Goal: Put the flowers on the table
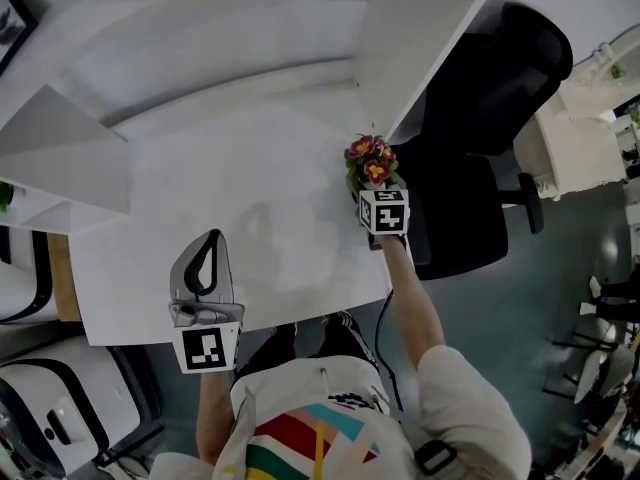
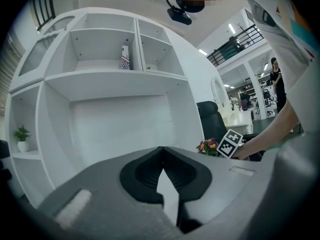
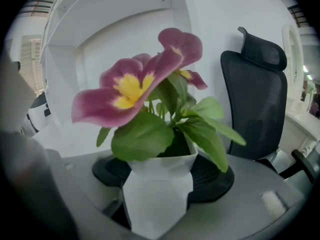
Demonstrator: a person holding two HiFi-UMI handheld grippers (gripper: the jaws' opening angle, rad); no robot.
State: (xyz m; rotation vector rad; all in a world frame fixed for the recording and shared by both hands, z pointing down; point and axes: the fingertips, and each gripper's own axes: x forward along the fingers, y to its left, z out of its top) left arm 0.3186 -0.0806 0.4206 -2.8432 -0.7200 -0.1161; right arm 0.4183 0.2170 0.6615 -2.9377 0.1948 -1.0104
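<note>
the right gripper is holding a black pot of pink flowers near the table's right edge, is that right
Not quite: the pot is white, not black. The right gripper view shows it clamped between the fingers of the right gripper, with the pink flowers above it. The rest stands: the head view places it near the right edge of the table.

The table (image 1: 250, 168) is seen steeply from overhead in the head view. The shelving (image 2: 115, 79) is faced levelly from the left gripper view, the potted flowers (image 3: 155, 109) closely from the right gripper view. Potted flowers and office chair (image 1: 500, 88) are shared throughout.
</note>
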